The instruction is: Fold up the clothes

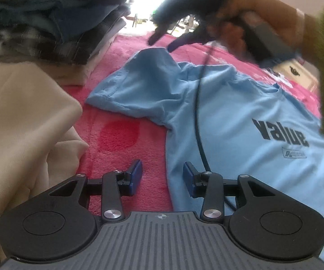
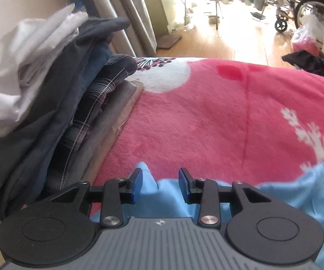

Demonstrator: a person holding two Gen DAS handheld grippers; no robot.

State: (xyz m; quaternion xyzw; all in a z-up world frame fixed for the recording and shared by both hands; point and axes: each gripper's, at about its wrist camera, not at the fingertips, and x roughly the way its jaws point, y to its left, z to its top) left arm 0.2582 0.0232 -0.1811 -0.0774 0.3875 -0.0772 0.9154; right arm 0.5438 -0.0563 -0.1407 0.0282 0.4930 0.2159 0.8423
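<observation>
Currently the light blue T-shirt lies spread across the centre and right of the left wrist frame on a pink fleece blanket. Black print on its chest reads "Value"; a small logo below it is too blurred to read. One sleeve extends toward upper centre.

Left gripper: jaws wide apart, nothing between them, at lower centre over the shirt's side edge.

Right gripper: seen blurred at top centre of the left view, held by a hand, fingers parted just above the sleeve tip. In the right wrist view the gripper stands wide, with blue shirt fabric beneath it, not clamped.

Stack of folded clothes sits at upper left; beige fabric at left. A black cable crosses the shirt.
</observation>
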